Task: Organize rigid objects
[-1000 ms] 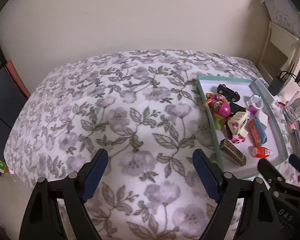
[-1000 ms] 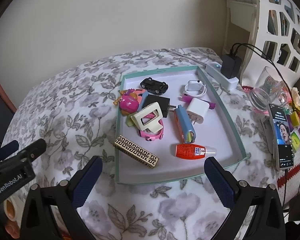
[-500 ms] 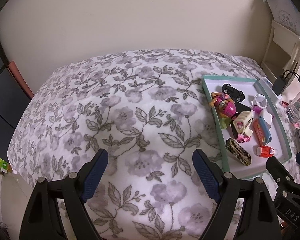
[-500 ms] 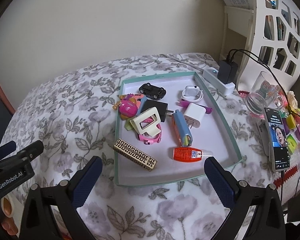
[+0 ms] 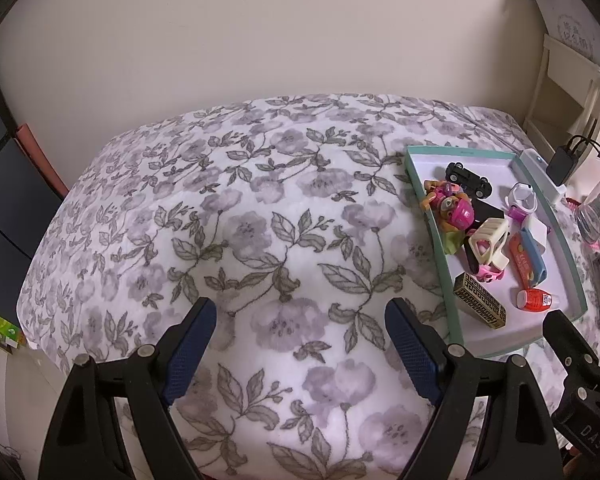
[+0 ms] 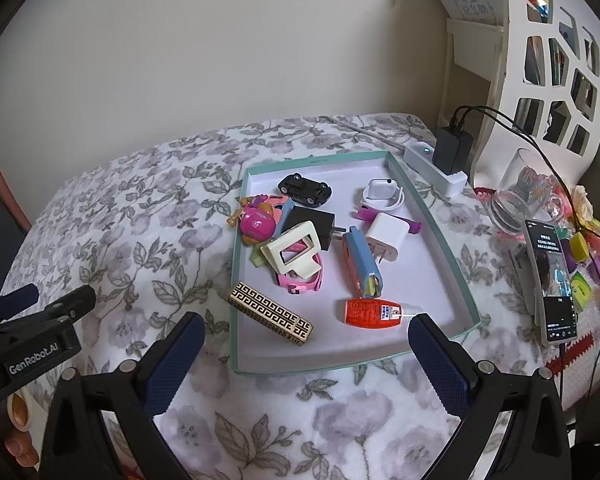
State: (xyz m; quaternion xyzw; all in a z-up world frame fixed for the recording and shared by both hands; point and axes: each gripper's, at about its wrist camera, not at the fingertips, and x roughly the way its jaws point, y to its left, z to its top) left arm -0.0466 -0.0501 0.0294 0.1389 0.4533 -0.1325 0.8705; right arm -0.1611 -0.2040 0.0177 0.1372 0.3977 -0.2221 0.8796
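Note:
A teal-rimmed tray (image 6: 436,232) (image 5: 428,216) lies on the flowered blanket and holds several small items: a black toy car (image 6: 305,188), a pink toy figure (image 6: 256,222), a cream clip (image 6: 292,250), a white charger (image 6: 386,236), a gold patterned box (image 6: 270,314) and an orange bottle (image 6: 370,312). My right gripper (image 6: 306,330) hangs open just in front of the tray's near edge, nothing between its fingers. My left gripper (image 5: 300,320) stands open over bare blanket, left of the tray, and is empty.
A white power strip with a black adapter (image 6: 450,152), a glass jar (image 6: 524,192), a phone (image 6: 550,280) and small coloured bits sit right of the tray. A white cut-out shelf (image 6: 540,60) stands at the right. The blanket (image 5: 240,220) drops off at the left.
Both views have shifted slightly, so the tray sits a little further off in each. Both grippers stay open and nothing in the tray has moved.

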